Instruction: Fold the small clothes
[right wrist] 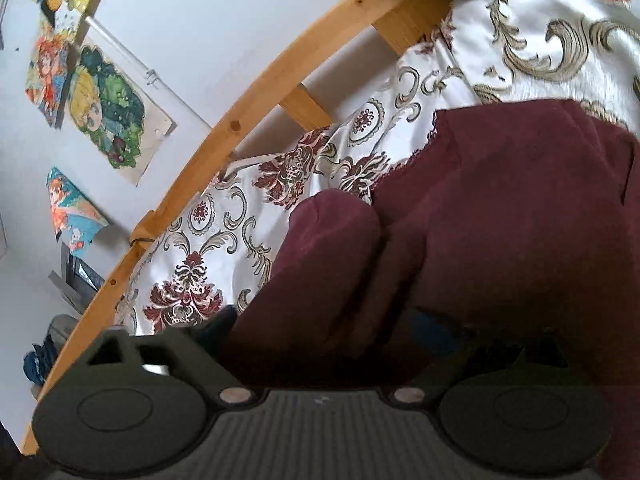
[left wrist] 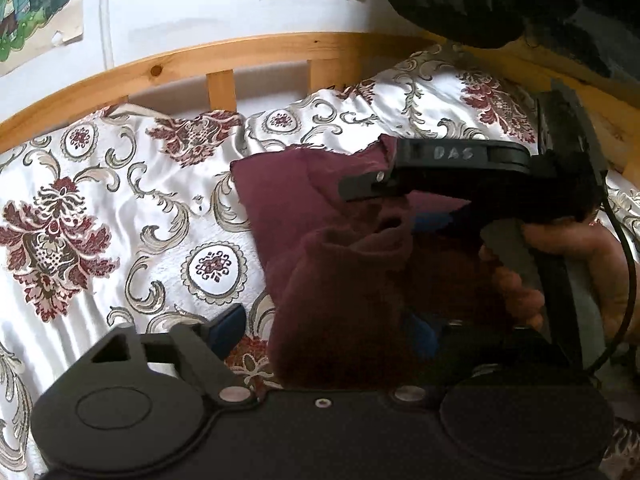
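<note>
A small maroon garment (left wrist: 288, 200) lies partly on the patterned bedspread (left wrist: 120, 208). My left gripper (left wrist: 324, 340) has cloth bunched between its blue-padded fingers (left wrist: 228, 328) and holds a fold lifted. In the left wrist view my right gripper (left wrist: 360, 190) comes in from the right, hand on its grip, its tip on the garment's upper edge. In the right wrist view the garment (right wrist: 500, 200) drapes over my right gripper (right wrist: 324, 328) and hides its fingers; a fold bulges between them.
A wooden bed rail (left wrist: 220, 54) runs along the back, against a white wall with cartoon posters (right wrist: 108, 120). A dark padded object (left wrist: 480, 0) hangs at the top right. The white floral bedspread stretches to the left.
</note>
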The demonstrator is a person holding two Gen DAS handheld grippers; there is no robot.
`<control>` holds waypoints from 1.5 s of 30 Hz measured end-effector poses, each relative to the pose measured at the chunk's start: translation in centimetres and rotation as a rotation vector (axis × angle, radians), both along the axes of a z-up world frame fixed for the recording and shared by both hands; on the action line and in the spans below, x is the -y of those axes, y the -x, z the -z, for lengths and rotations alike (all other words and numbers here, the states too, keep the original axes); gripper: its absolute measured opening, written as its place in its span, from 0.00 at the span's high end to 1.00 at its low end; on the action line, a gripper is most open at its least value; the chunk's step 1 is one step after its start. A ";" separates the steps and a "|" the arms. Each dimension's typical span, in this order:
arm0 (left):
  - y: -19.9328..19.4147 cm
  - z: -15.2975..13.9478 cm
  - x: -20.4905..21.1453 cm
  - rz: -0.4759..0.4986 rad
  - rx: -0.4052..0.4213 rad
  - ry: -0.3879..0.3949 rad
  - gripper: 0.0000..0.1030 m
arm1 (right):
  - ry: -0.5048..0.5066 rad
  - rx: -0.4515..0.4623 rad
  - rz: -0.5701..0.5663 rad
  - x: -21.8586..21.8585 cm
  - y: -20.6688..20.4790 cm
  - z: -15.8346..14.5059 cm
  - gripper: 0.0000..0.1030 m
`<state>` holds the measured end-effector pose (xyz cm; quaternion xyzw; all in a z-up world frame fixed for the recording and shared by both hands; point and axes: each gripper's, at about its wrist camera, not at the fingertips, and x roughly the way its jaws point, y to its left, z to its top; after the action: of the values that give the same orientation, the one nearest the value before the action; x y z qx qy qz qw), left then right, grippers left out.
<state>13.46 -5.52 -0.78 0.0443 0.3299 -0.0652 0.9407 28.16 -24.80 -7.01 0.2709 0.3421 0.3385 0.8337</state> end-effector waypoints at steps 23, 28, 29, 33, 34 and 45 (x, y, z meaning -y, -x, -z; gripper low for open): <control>0.5 0.3 4.6 0.315 0.044 0.112 0.82 | 0.148 0.279 0.050 2.8 3.8 -5.2 0.90; -0.7 0.0 6.7 0.409 0.025 0.099 0.82 | 0.209 0.315 0.095 4.4 4.5 -6.5 0.90; -1.0 0.0 7.2 0.423 0.014 0.101 0.83 | 0.223 0.312 0.105 4.8 4.6 -6.6 0.90; -2.3 0.0 8.0 0.453 -0.029 0.154 0.85 | 0.254 0.275 0.150 6.9 4.4 -6.5 0.90; -2.6 0.0 8.2 0.455 -0.038 0.168 0.85 | 0.255 0.263 0.161 7.5 4.3 -6.5 0.90; -3.3 0.2 11.2 0.530 -0.071 0.219 0.90 | 0.320 0.267 0.195 9.8 4.3 -7.7 0.90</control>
<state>16.72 -16.69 -1.03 0.0246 0.3303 -0.3455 0.8780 23.86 -34.60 0.65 0.1200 0.2503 0.2308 0.9326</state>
